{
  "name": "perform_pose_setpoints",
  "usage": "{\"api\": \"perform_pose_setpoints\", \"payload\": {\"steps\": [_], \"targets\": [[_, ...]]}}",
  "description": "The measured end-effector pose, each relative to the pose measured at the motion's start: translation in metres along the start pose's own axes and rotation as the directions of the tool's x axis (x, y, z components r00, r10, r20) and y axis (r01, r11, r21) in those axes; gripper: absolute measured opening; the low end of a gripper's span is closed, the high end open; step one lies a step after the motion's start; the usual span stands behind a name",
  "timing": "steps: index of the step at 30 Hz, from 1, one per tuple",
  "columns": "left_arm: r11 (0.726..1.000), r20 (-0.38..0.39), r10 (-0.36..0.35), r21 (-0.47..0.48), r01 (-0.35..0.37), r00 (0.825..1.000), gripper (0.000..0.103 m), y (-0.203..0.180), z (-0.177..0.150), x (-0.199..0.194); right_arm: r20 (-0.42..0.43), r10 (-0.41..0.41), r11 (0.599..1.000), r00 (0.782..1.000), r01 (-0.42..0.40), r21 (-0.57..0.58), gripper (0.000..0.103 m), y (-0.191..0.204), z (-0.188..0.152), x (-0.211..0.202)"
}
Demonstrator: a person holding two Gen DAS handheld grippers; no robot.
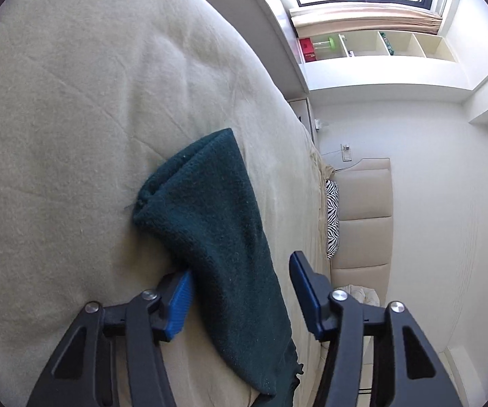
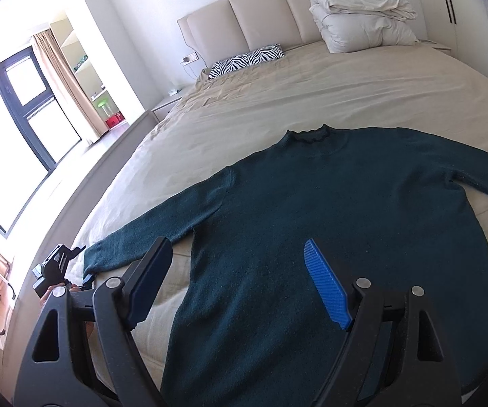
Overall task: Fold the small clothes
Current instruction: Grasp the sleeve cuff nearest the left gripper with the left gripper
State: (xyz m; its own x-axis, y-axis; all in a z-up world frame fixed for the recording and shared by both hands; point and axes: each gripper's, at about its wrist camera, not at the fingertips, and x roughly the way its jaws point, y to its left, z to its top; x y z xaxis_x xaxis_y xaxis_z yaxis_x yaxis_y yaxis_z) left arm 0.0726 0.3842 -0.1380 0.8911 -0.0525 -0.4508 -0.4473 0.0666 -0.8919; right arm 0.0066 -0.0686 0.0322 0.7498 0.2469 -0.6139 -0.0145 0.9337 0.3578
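Right wrist view: dark green sweater (image 2: 311,237) spread flat on beige bed (image 2: 311,84), both grippers open, nothing held.
Around: zebra-print pillow (image 2: 247,59) and folded white duvet (image 2: 359,20) at the padded headboard (image 2: 260,13), window (image 2: 16,101) with curtain (image 2: 64,78) off to the left side; nothing blocks the sweater. Right gripper (image 2: 240,285) hovers over the sweater's lower body, jaws wide apart, blue pads (image 2: 327,286) clear of fabric. Left gripper (image 2: 74,264) sits at the cuff of the outstretched sleeve (image 2: 162,220), near the bed edge. In the left wrist view, left gripper (image 1: 240,291) is rolled sideways, jaws wide, sleeve (image 1: 216,230) lying between them, one pad (image 1: 179,305) just beside the fabric, not clamped.
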Motion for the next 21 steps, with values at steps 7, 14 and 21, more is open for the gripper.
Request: {"api": "perform_pose_setpoints", "payload": {"steps": [7, 14, 21], "targets": [[0.945, 0.022, 0.065, 0.319, -0.069, 0.998, 0.013, -0.074, -0.013, 0.021, -0.002, -0.010, 0.998, 1.000, 0.010, 0.058, 0.080, -0.032, 0.004, 0.001], [0.295, 0.004, 0.165, 0.954, -0.053, 0.986, 0.012, -0.168, -0.178, 0.059, -0.036, 0.060, 0.992, 0.998, -0.056, 0.109, 0.080, -0.051, 0.025, 0.028], [-0.083, 0.102, 0.198, 0.993, -0.087, 0.975, 0.012, -0.120, -0.273, 0.063, -0.207, 0.303, 0.942, 0.930, -0.259, 0.215, 0.080, -0.041, 0.052, 0.122]]}}
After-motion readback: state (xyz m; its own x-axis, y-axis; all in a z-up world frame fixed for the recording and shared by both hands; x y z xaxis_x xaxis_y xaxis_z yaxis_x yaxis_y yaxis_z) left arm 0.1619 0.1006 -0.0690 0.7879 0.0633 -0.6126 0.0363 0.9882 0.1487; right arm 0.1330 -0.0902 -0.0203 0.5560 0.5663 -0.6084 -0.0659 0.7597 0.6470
